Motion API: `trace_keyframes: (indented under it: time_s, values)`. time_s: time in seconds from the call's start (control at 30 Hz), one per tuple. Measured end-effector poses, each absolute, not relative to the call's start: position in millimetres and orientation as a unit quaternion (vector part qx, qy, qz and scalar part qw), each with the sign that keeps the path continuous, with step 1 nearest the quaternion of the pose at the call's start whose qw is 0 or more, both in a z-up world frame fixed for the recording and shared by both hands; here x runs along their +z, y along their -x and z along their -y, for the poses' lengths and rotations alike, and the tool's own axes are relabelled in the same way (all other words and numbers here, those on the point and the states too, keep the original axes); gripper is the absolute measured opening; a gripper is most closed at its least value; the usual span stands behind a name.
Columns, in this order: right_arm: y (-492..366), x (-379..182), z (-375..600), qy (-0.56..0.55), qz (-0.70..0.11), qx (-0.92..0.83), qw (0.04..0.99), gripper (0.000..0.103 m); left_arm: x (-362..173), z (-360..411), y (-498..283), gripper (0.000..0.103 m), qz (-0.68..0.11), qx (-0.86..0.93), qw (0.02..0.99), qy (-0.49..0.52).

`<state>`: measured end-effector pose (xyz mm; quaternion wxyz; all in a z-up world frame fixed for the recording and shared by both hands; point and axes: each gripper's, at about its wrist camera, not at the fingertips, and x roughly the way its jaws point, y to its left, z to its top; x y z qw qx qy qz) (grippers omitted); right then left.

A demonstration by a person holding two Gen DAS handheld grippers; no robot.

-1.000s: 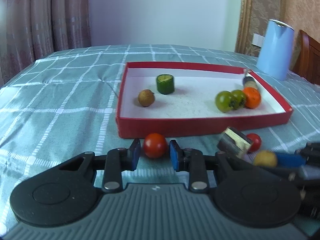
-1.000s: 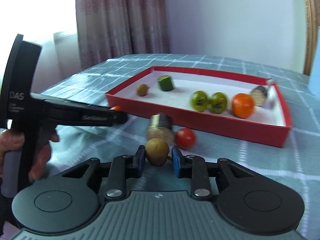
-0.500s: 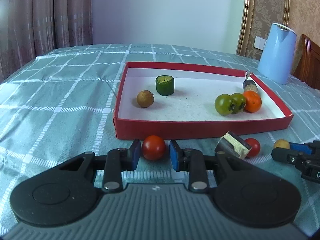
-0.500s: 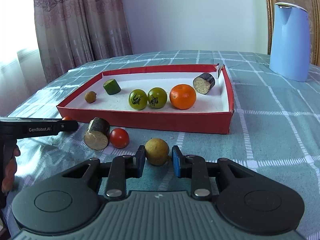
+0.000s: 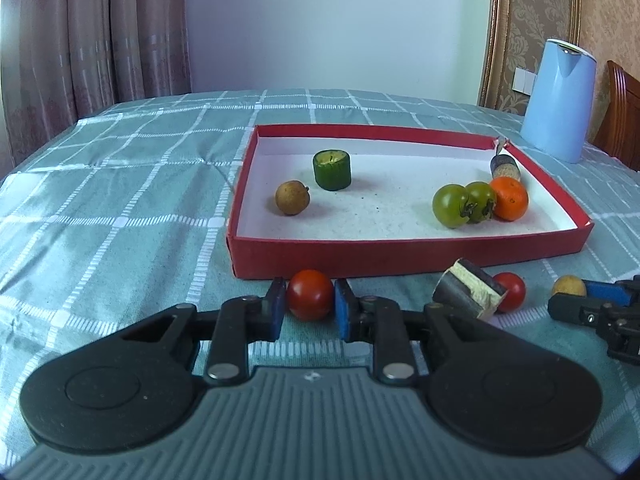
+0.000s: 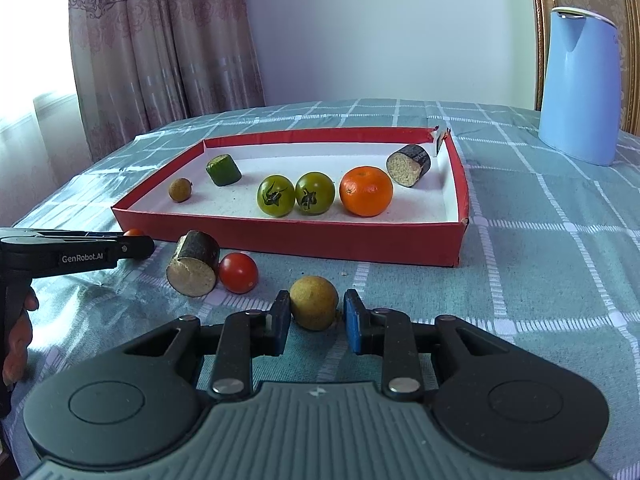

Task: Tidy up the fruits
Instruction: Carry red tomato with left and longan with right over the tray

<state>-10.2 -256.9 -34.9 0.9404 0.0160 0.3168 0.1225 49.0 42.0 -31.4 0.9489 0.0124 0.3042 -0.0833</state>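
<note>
My left gripper (image 5: 310, 308) is low on the cloth just before the red tray (image 5: 400, 256). Its jaws are closing on a red tomato (image 5: 310, 294), and both blue pads touch it. To the right, my right gripper (image 6: 316, 314) is shut on a small yellow-brown fruit (image 6: 314, 306) that rests on the cloth. Between the two grippers lie a second red tomato (image 6: 239, 272) and a dark-skinned cut piece (image 6: 194, 268). Inside the tray are a brown fruit (image 5: 292, 198), a green cut piece (image 5: 332, 170), two green tomatoes (image 5: 464, 204), an orange (image 5: 509, 199) and another dark cut piece (image 5: 505, 168).
A light blue kettle (image 5: 558, 100) stands on the checked tablecloth beyond the tray's far right corner, with a wooden chair (image 5: 622, 112) behind it. Curtains hang at the back left. A hand (image 6: 16, 332) holds the left gripper's handle at the left edge.
The left pads have drawn in onto the red tomato. The right gripper with its yellow-brown fruit has shifted right, away from the left gripper, then held still.
</note>
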Motion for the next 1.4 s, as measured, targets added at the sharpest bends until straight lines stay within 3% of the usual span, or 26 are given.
trace_keyframes:
  time_s: [1.4]
  values:
    - [12, -17, 265, -0.016, -0.272, 0.119, 0.955, 0.028, -7, -20, -31, 0.022, -0.239, -0.099, 0.965, -0.045]
